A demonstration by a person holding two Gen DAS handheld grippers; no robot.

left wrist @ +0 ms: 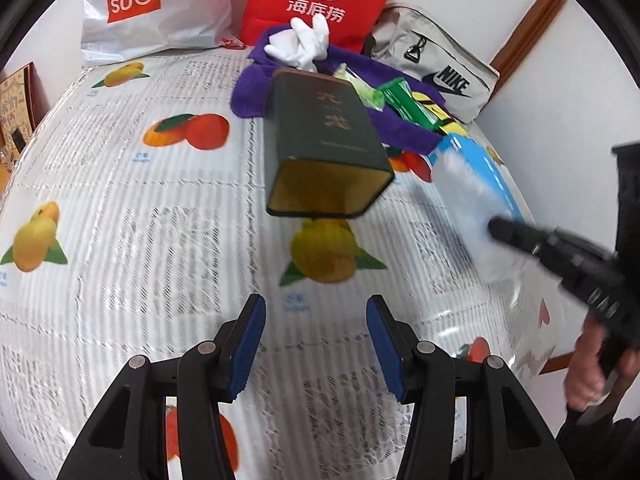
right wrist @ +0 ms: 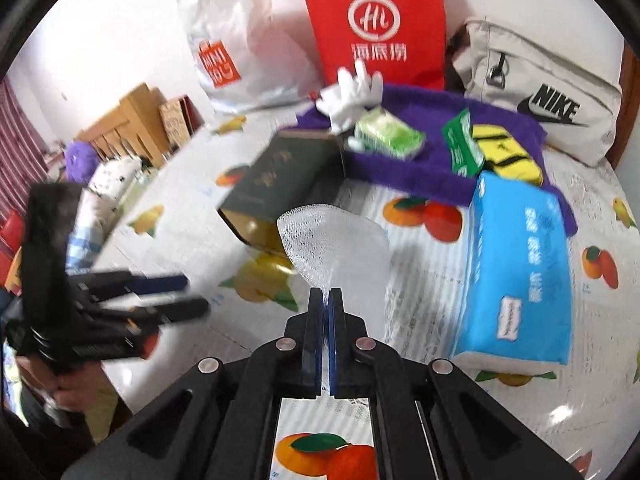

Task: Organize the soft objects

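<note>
Right at the tips of the right gripper (right wrist: 325, 294), the jaws are pinched tight on the lower edge of a white foam net sleeve (right wrist: 334, 242), and the sleeve fans up and ahead of the claw, clear of the table. It looks featherweight and springy, a mesh that will crush and flop rather than resist, so a grip on one edge seems enough, though I'd judge it could slip out if swung fast. Off to that claw's left, the left gripper (left wrist: 316, 344) hovers with its blue pads (left wrist: 249, 346) spread wide and nothing between them, above the fruit-print tablecloth (left wrist: 120, 208). Just ahead of both claws lies a dark green box (left wrist: 326, 148) on its side, its open mouth facing back this way, likely the place for soft things. To the right of the right claw sits a blue tissue pack (right wrist: 516, 272), soft and squashy, best taken across its narrow side. Farther ahead, a purple towel (right wrist: 420, 160) carries a white glove (right wrist: 352, 96), a green packet (right wrist: 390, 138) and a yellow item (right wrist: 508, 156). Beyond them bags stand against the wall.
</note>
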